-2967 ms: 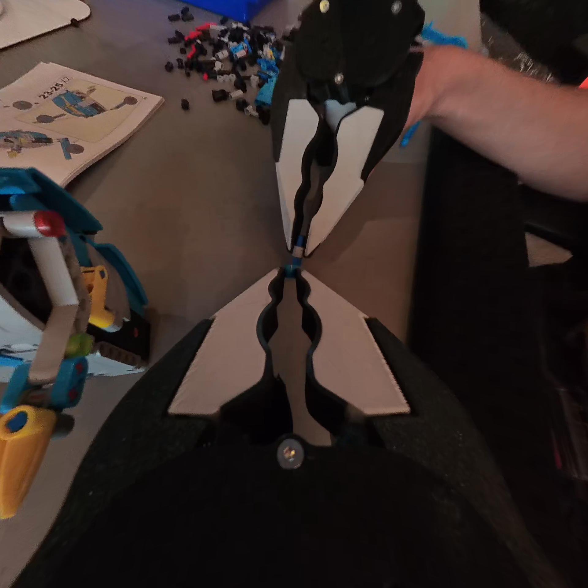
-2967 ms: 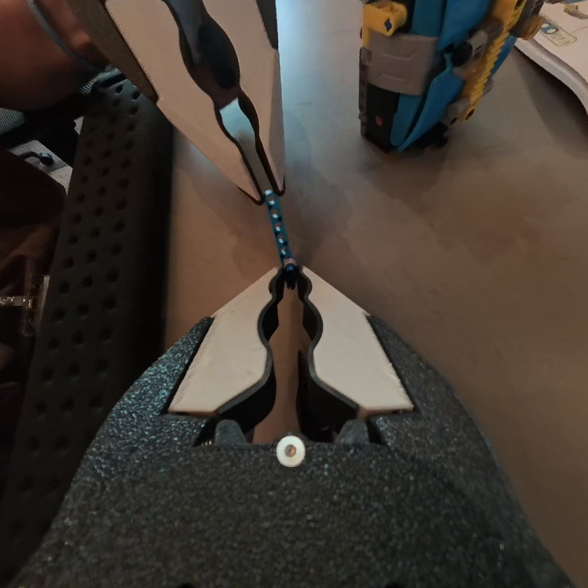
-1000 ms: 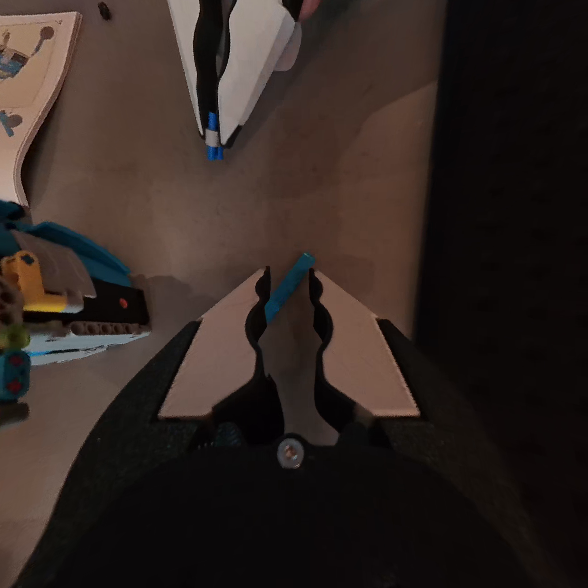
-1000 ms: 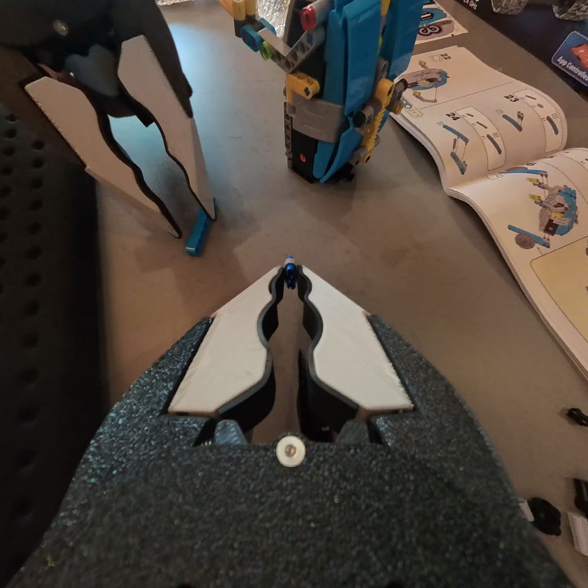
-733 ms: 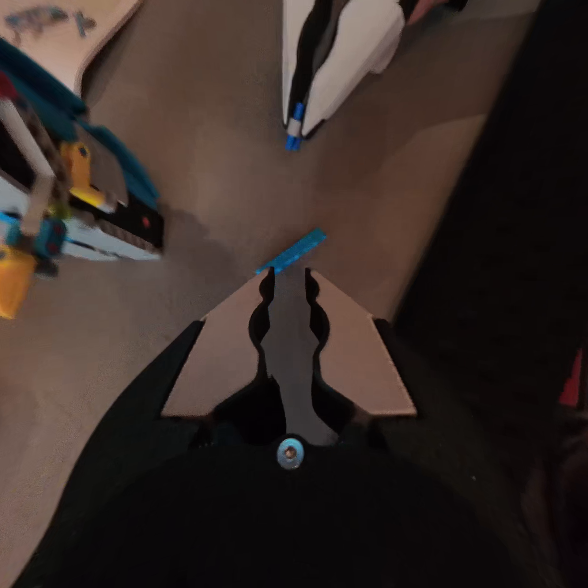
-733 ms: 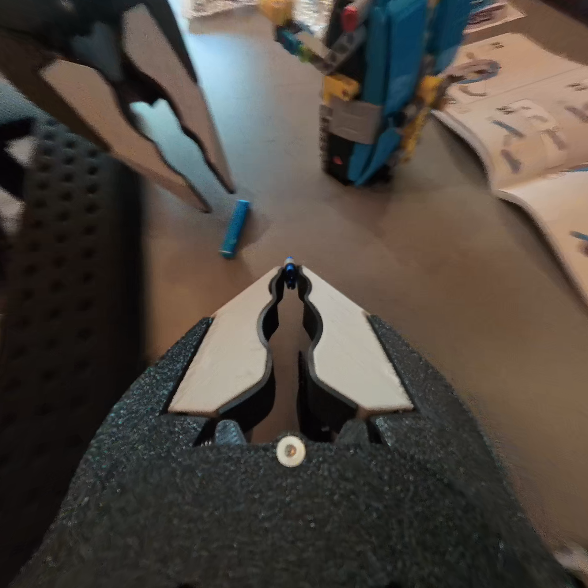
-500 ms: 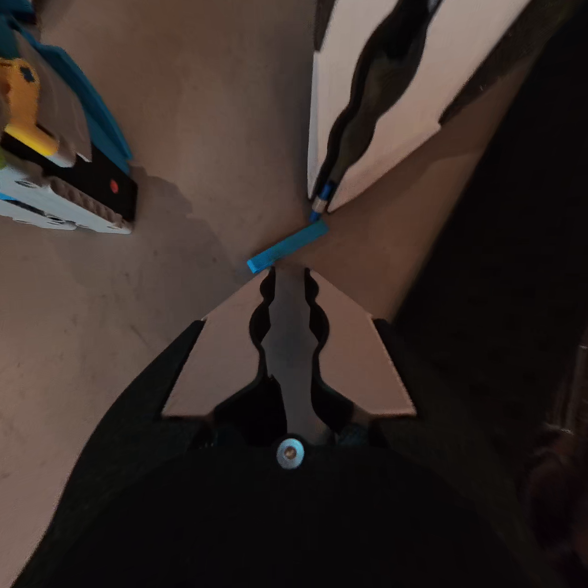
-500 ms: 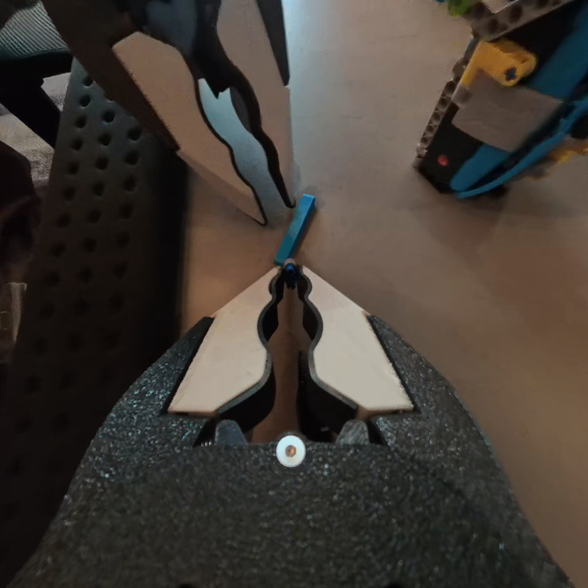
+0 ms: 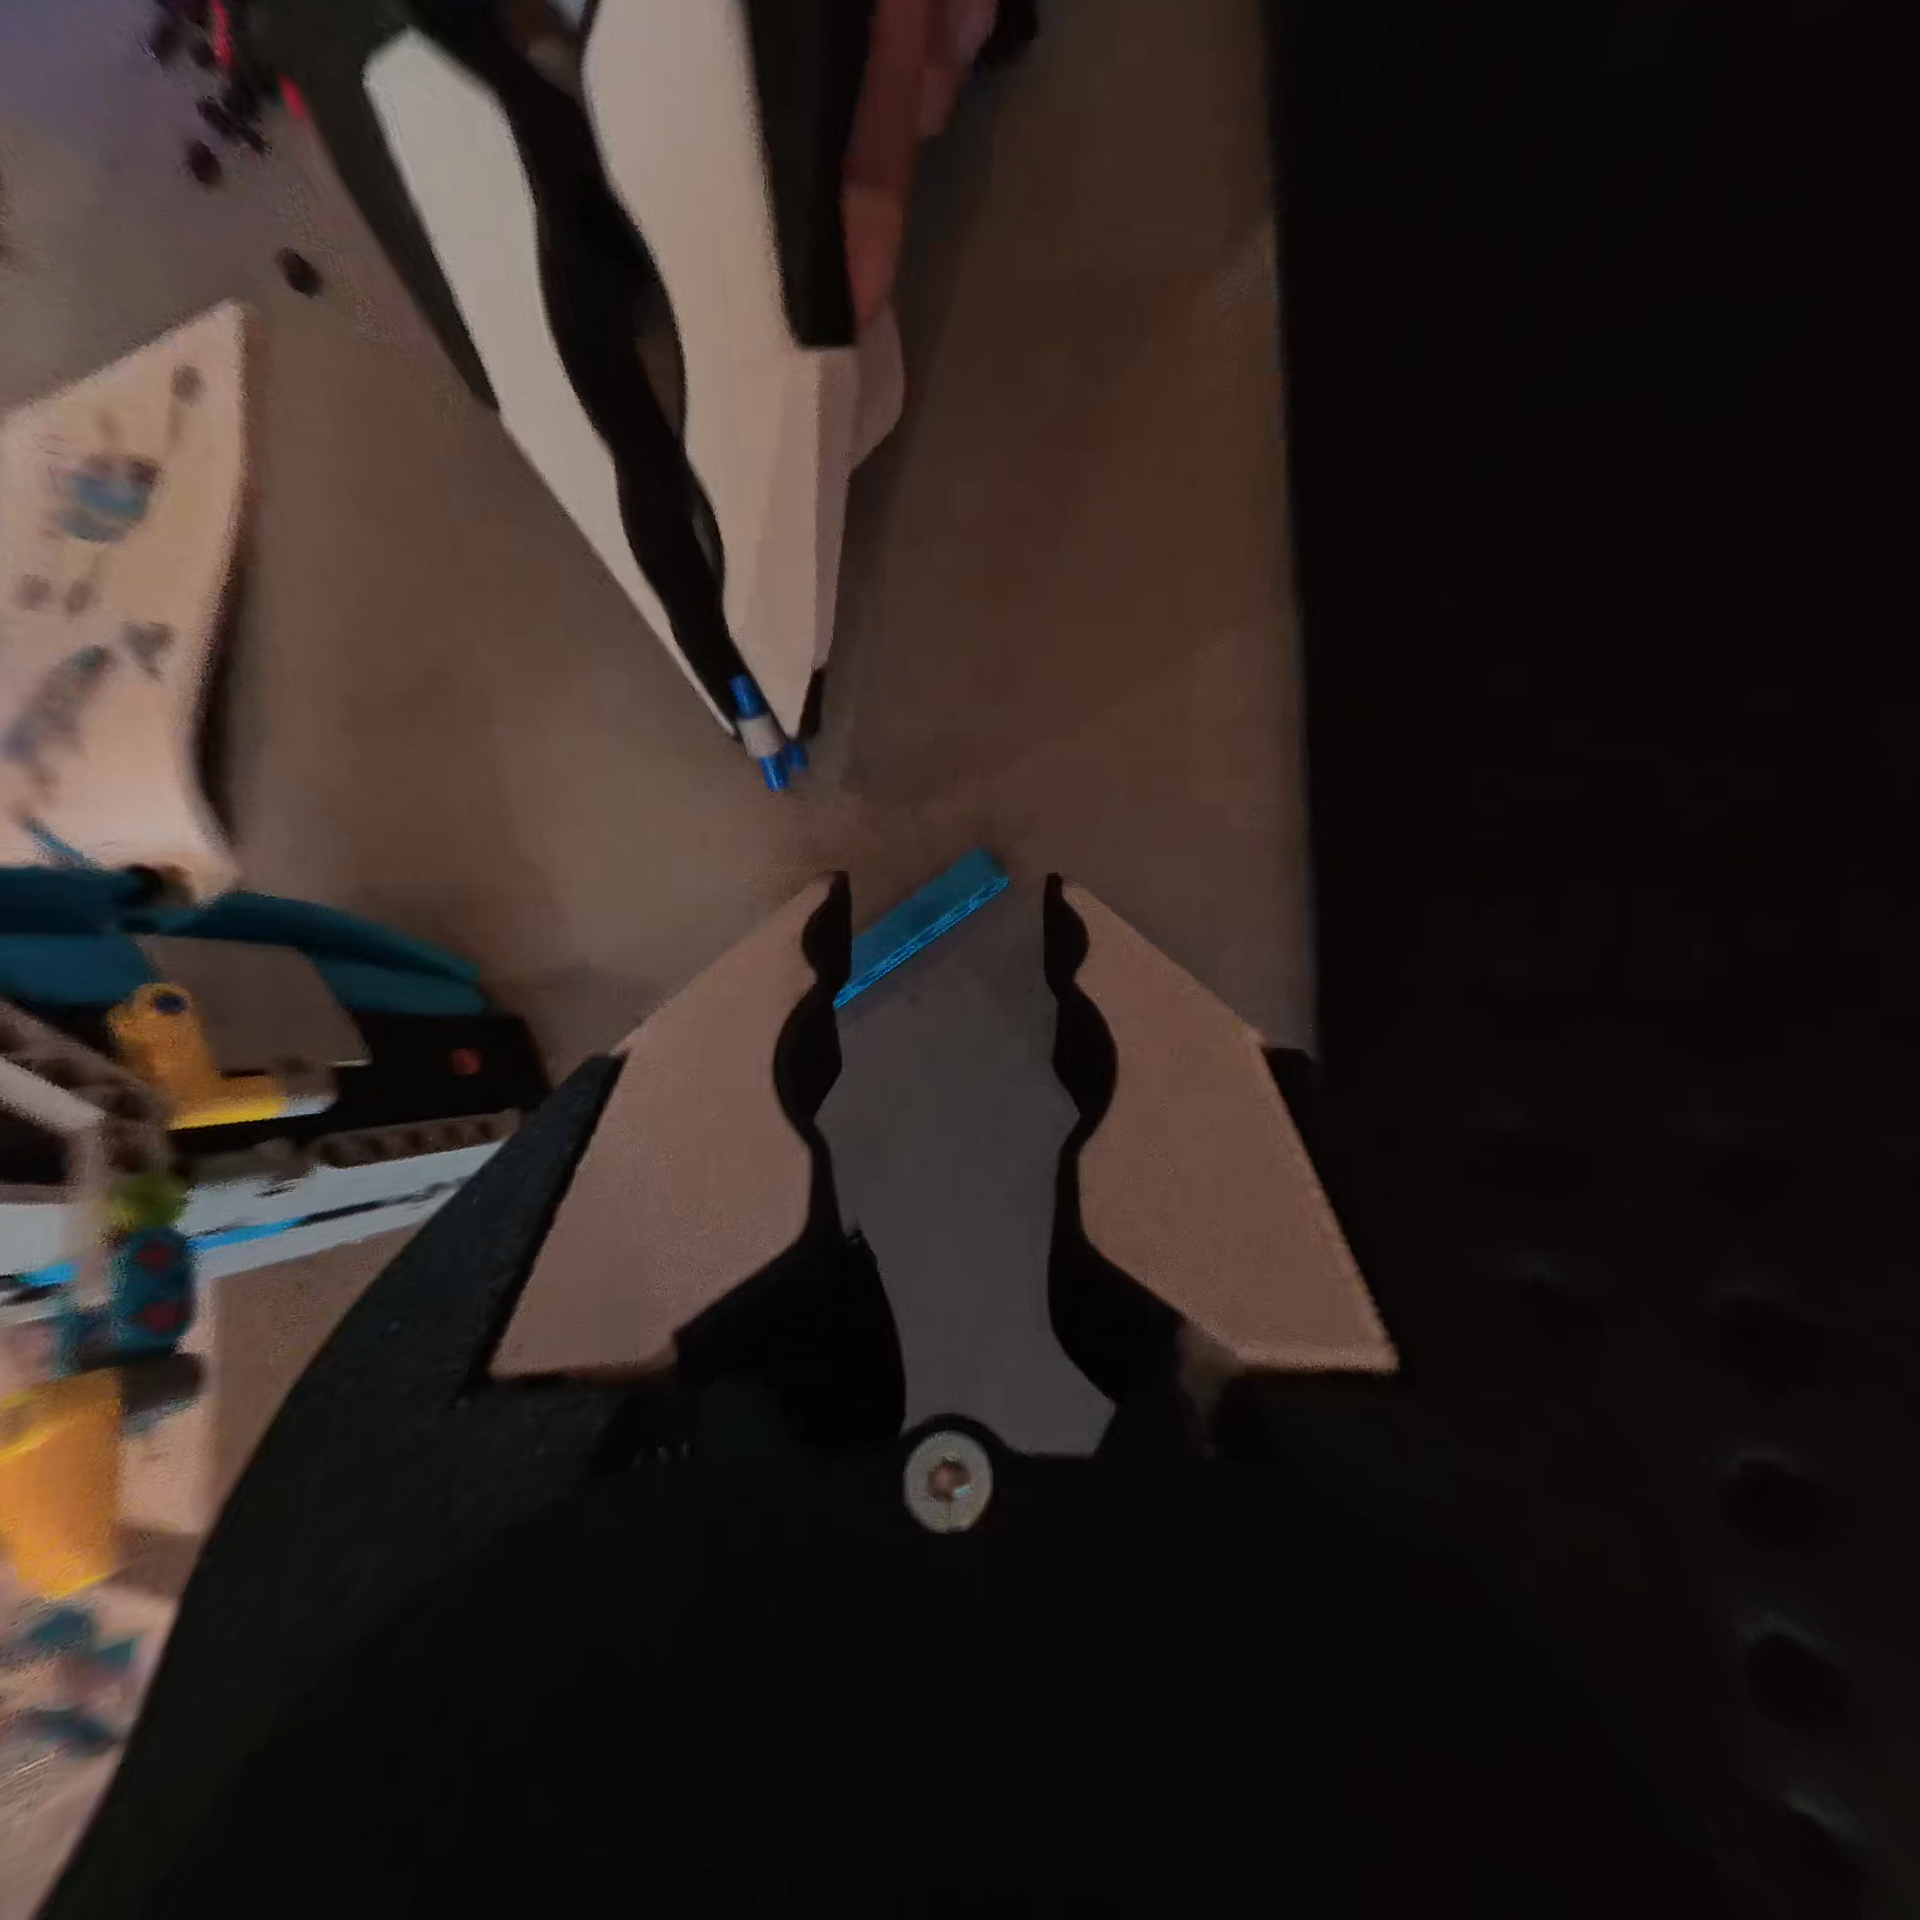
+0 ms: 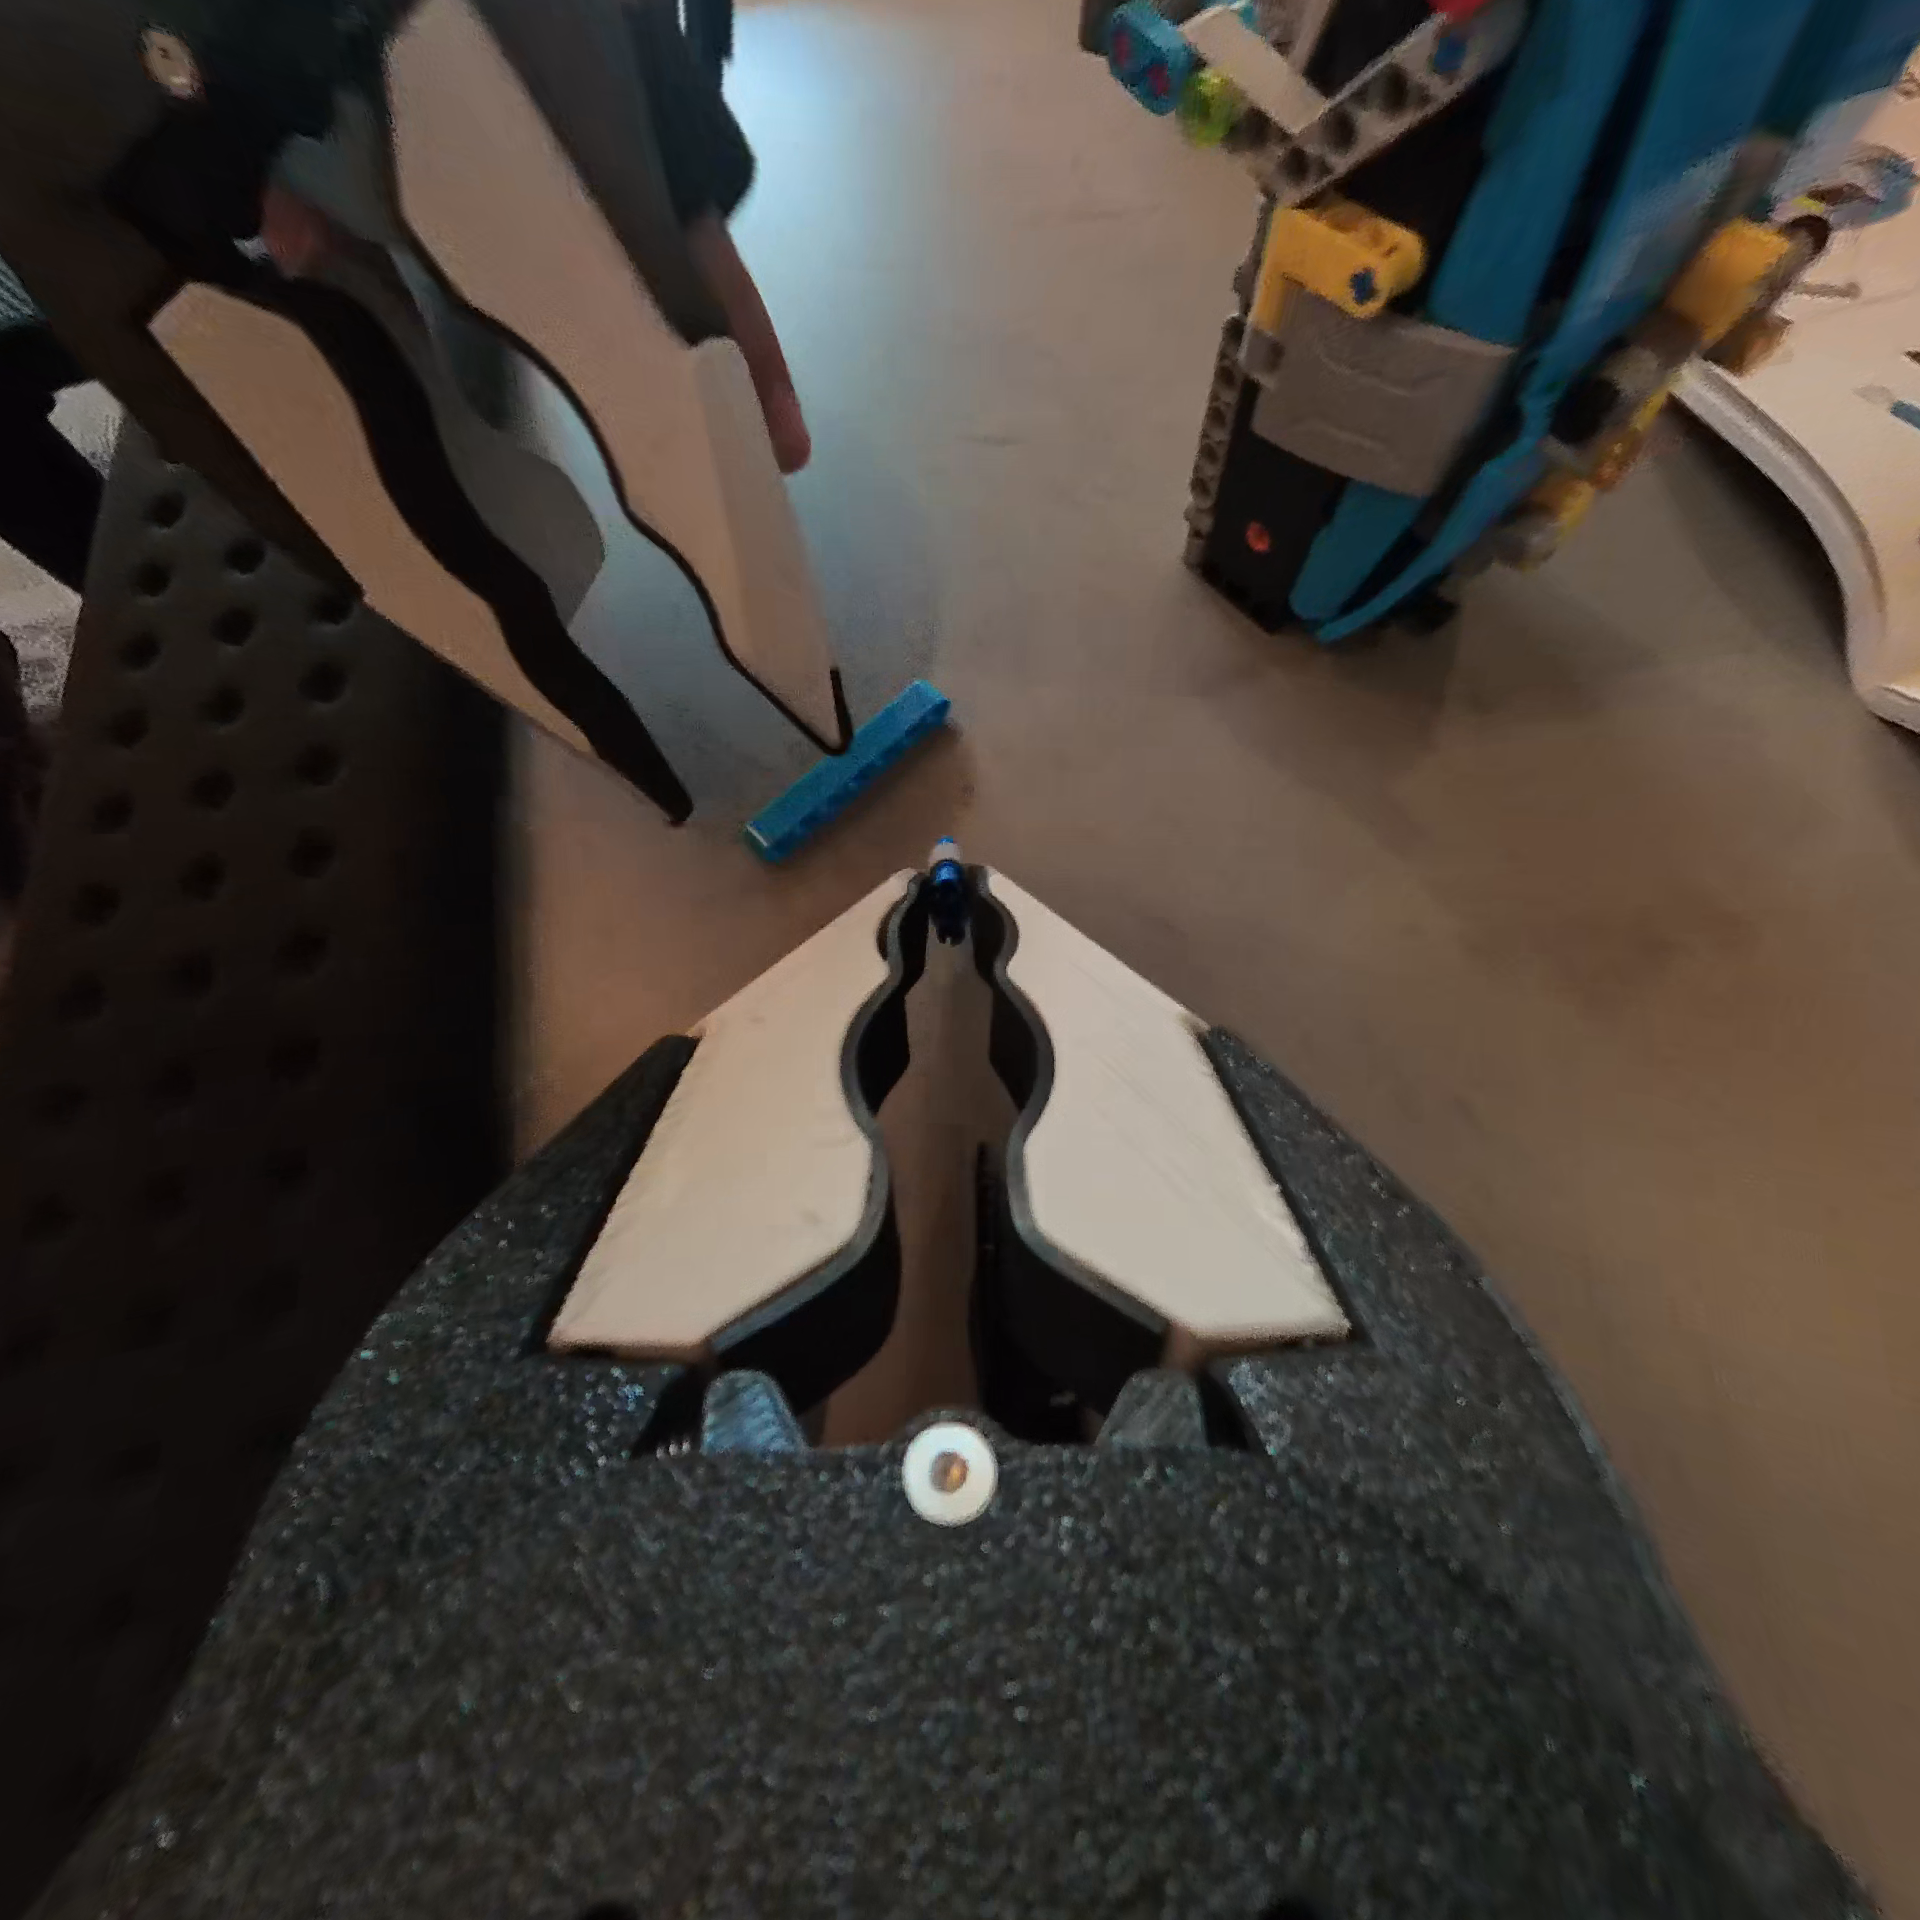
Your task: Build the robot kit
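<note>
Here, a blue beam [image 10: 847, 782] is seen flat on the table [image 10: 1247, 883] between the spread fingers of the left gripper [image 9: 940, 883]. A small blue pin [image 10: 943, 876] is pinched by the right gripper [image 10: 943, 883]. The toy model [image 9: 208, 1081] is blurred.

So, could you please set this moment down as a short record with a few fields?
left gripper: open, empty, its fingers either side of the blue beam, one fingertip at the beam
right gripper: shut on a small blue and white pin, just short of the beam
blue beam: flat on the table, held by neither gripper
toy model: blue, yellow and grey, standing behind the beam
booklet: open, at the right edge, blurred
</note>
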### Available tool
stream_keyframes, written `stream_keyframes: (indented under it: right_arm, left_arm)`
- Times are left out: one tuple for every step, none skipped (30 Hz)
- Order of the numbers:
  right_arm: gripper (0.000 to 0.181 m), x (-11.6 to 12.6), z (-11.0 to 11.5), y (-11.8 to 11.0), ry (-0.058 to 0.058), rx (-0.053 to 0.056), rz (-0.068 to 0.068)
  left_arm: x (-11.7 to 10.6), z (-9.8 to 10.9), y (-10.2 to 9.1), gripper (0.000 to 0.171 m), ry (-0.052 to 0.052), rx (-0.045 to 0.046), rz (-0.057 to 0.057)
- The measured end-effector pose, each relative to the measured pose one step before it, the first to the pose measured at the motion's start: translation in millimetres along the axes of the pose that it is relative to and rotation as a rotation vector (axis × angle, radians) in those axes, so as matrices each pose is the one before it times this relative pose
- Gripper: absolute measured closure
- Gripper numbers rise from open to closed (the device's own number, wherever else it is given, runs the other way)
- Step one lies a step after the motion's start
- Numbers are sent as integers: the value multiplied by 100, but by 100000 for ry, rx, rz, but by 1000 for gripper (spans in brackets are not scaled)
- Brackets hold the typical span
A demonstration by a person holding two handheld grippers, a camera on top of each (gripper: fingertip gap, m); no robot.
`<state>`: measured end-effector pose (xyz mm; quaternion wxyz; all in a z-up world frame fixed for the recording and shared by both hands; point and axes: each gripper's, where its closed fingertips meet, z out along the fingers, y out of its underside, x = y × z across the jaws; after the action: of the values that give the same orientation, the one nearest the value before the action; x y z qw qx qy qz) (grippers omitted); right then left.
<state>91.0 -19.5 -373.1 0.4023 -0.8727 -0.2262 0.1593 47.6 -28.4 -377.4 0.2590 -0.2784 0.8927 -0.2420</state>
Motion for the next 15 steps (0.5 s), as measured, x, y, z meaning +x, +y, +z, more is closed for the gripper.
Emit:
stream_keyframes:
  right_arm:
    - [173, 229, -197, 198, 683, 320, 1037]
    - [173, 222, -201, 236, 646, 45, 888]
    - [173, 170, -201, 168, 458, 153, 620]
    - [173, 134, -177, 67, 163, 365, 413]
    - [173, 87, -136, -37, -48, 471, 277]
    - [173, 47, -73, -96, -260, 437, 160]
    - [173, -2, 12, -87, -514, 192, 53]
    - [173, -24, 76, -34, -497, -75, -34]
    - [173, -32, 102, 16, -271, -361, -141]
    - [173, -101, 80, 63, -394, -467, -302]
    - [173, -203, 42, 72, -710, -400, -366]
    - [173, -298, 26, 76, -1159, -403, -382]
    - [173, -453, 39, 138, -2074, -758, -412]
    - [173, -637, 92, 209, -3154, -1269, -524]
    - [173, -587, 133, 148, -2649, -943, -715]
  left_arm:
    - [-23, 266, 79, 135, 3986, 1492, -5596]
    - [-63, 203, 162, 135, 2568, 1408, -3701]
    - [-8, 173, 181, 135, 1593, 1480, -1804]
    - [29, 148, 105, 136, 1094, 1692, -606]
    - [-77, 115, 45, 137, 467, 1451, -496]
    - [-97, 114, -11, 138, 618, 951, -1055]
    - [96, 70, -8, 143, 1877, 364, -1450]
    - [248, 29, 25, 148, 2332, -368, -1597]
    - [228, -1, 26, 151, 1314, -828, -1019]
    - [283, 5, 12, 159, 691, -975, -38]
    - [248, 2, -2, 162, -54, -900, 279]
    - [107, -27, 13, 163, -747, -703, -269]
    - [11, -66, 26, 164, -690, -230, -1378]
    - [-20, -174, -165, 164, -307, 1625, -2879]
    - [53, -329, -580, 164, 744, 4751, -4851]
